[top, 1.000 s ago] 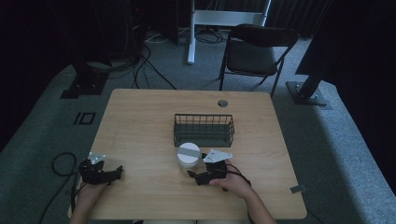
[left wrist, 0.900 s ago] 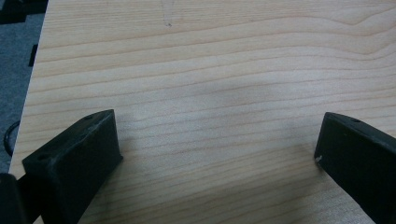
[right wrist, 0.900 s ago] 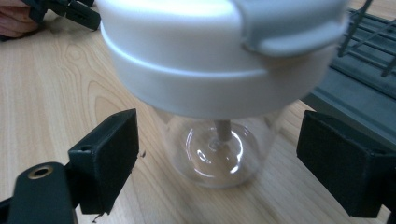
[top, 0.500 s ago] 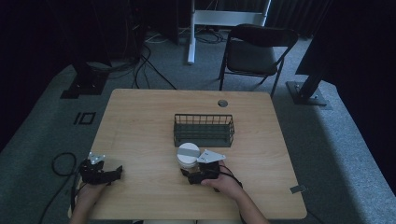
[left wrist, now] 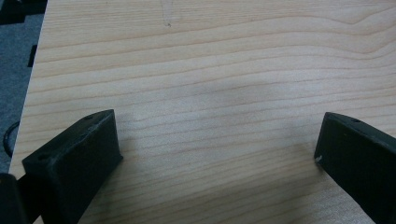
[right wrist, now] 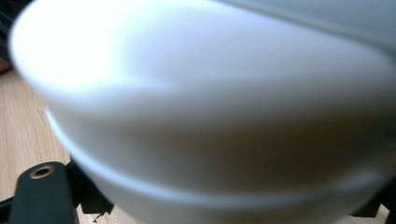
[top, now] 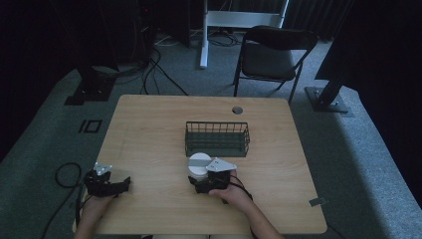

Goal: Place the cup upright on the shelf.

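Note:
A white round container (top: 199,163) with a grey band across its top stands on the table just in front of the wire basket (top: 217,139). My right gripper (top: 200,181) is at its near side, and the jaws stand wide apart around its base. In the right gripper view the blurred white container (right wrist: 205,107) looms very close, with one black finger (right wrist: 43,192) low at the left. My left gripper (top: 119,183) rests near the table's front left corner. It stands open (left wrist: 217,144) over bare wood.
The wooden table (top: 149,129) has a cable hole (top: 237,110) near its far edge. A black folding chair (top: 271,55) stands beyond the table. Cables lie on the floor at the left (top: 64,174).
My right gripper has slid left up to the white container. The container and the left gripper have stayed put.

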`<state>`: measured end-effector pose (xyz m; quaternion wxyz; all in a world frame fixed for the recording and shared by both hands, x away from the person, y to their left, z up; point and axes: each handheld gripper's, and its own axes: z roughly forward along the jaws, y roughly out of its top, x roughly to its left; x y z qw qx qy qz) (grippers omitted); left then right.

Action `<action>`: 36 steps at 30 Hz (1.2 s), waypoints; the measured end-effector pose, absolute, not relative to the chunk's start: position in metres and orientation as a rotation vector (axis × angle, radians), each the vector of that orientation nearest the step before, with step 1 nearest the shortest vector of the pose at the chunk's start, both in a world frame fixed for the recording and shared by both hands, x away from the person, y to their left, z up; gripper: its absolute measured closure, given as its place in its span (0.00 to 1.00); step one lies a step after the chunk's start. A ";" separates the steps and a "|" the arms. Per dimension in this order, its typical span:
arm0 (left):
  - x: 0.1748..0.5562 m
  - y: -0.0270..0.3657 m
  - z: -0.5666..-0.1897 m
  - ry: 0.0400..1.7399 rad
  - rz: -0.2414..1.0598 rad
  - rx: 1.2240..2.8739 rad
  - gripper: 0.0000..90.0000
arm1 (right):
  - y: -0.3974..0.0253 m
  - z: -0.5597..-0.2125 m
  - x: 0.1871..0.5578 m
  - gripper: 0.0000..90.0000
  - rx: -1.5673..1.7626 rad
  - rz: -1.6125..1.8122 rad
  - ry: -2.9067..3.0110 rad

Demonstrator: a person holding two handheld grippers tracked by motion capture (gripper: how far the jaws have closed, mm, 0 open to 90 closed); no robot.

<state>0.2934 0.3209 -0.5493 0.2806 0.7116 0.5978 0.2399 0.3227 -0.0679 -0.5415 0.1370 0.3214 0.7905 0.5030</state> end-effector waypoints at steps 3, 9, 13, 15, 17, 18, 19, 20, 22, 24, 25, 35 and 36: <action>0.293 0.321 -0.549 1.603 0.643 1.907 0.00 | -0.067 -0.541 0.323 0.15 0.960 1.467 2.276; 0.293 0.321 -0.549 1.603 0.643 1.907 0.00 | -0.065 -0.540 0.322 0.19 0.971 1.464 2.247; 0.293 0.321 -0.549 1.602 0.643 1.908 0.00 | -0.067 -0.536 0.323 0.19 0.994 1.466 2.242; 0.293 0.321 -0.549 1.603 0.643 1.907 0.00 | -0.068 -0.531 0.323 0.19 0.981 1.447 2.233; 0.293 0.321 -0.549 1.603 0.643 1.908 0.00 | -0.069 -0.527 0.325 0.19 0.984 1.447 2.224; 0.293 0.321 -0.549 1.603 0.643 1.907 0.00 | -0.070 -0.520 0.326 0.19 0.972 1.447 2.225; 0.293 0.321 -0.549 1.603 0.643 1.907 0.00 | -0.070 -0.520 0.326 0.19 0.972 1.447 2.225; 0.293 0.321 -0.549 1.603 0.643 1.908 0.00 | -0.071 -0.514 0.326 0.19 0.958 1.450 2.232; 0.293 0.321 -0.549 1.603 0.643 1.907 0.00 | -0.071 -0.507 0.327 0.19 0.957 1.468 2.225; 0.293 0.321 -0.549 1.603 0.643 1.907 0.00 | -0.072 -0.500 0.328 0.19 0.956 1.476 2.213; 0.293 0.321 -0.549 1.603 0.643 1.907 0.00 | -0.072 -0.500 0.328 0.19 0.956 1.476 2.213; 0.293 0.321 -0.549 1.603 0.643 1.907 0.00 | -0.076 -0.462 0.337 0.20 0.933 1.552 2.147; 0.293 0.321 -0.549 1.602 0.644 1.908 0.00 | -0.078 -0.455 0.340 0.20 0.934 1.548 2.126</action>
